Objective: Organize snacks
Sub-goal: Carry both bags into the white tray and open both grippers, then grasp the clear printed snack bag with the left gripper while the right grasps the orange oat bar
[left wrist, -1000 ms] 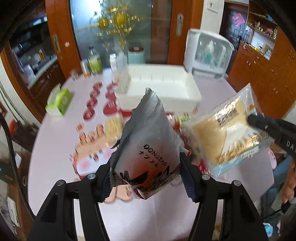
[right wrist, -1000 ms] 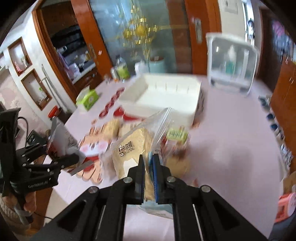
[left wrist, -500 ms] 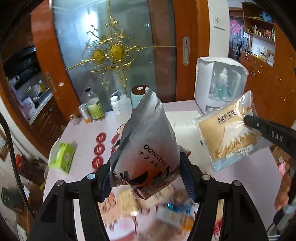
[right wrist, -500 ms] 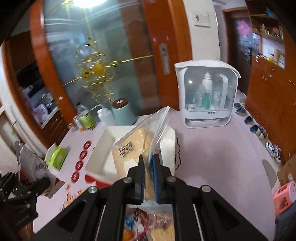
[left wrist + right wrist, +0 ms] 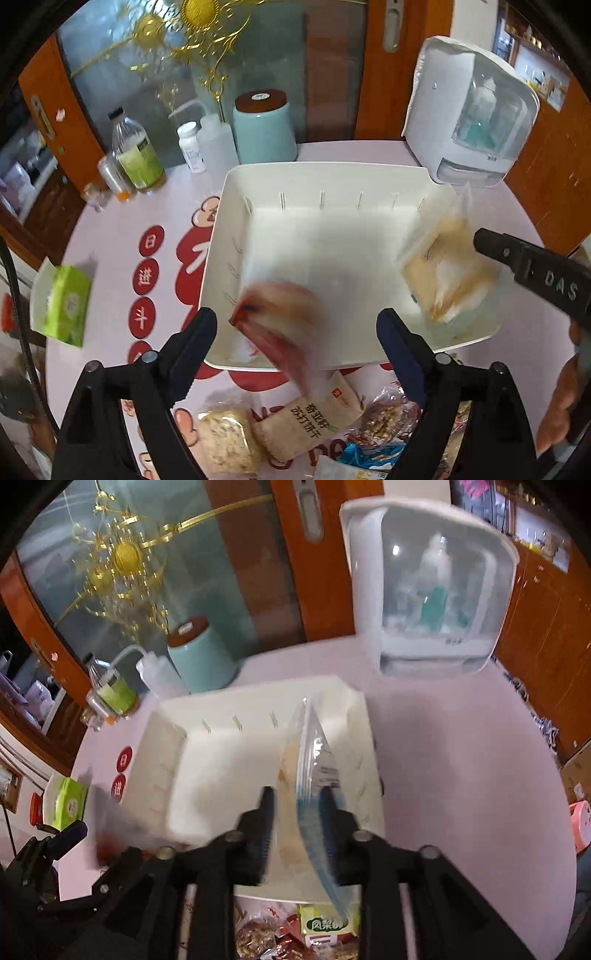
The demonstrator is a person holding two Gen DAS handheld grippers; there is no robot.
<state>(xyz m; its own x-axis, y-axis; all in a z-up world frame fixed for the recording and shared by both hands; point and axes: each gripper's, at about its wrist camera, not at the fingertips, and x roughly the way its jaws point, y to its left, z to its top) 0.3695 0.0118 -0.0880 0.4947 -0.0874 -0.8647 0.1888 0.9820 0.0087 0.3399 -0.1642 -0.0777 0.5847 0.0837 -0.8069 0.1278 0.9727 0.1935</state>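
Observation:
A white bin (image 5: pixel 325 177) stands on the pink table, also in the right wrist view (image 5: pixel 221 746). My left gripper (image 5: pixel 295 332) is open over the bin's near left corner; a blurred red and silver snack bag (image 5: pixel 280 325) falls free between its fingers. My right gripper (image 5: pixel 297 808) has its jaws apart around a clear bread bag (image 5: pixel 310 760) that hangs into the bin's right side; the bag also shows in the left wrist view (image 5: pixel 447 273). Loose snack packets (image 5: pixel 310 424) lie in front of the bin.
A teal canister (image 5: pixel 264 125), bottles (image 5: pixel 138 155) and a white dispenser (image 5: pixel 472 114) stand behind the bin. A green tissue box (image 5: pixel 64 302) sits at the table's left edge. Wooden doors rise behind the table.
Both grippers moved forward and tipped down over the bin. My left gripper opened and let the silver bag fall. My right gripper's jaws parted around the bread bag.

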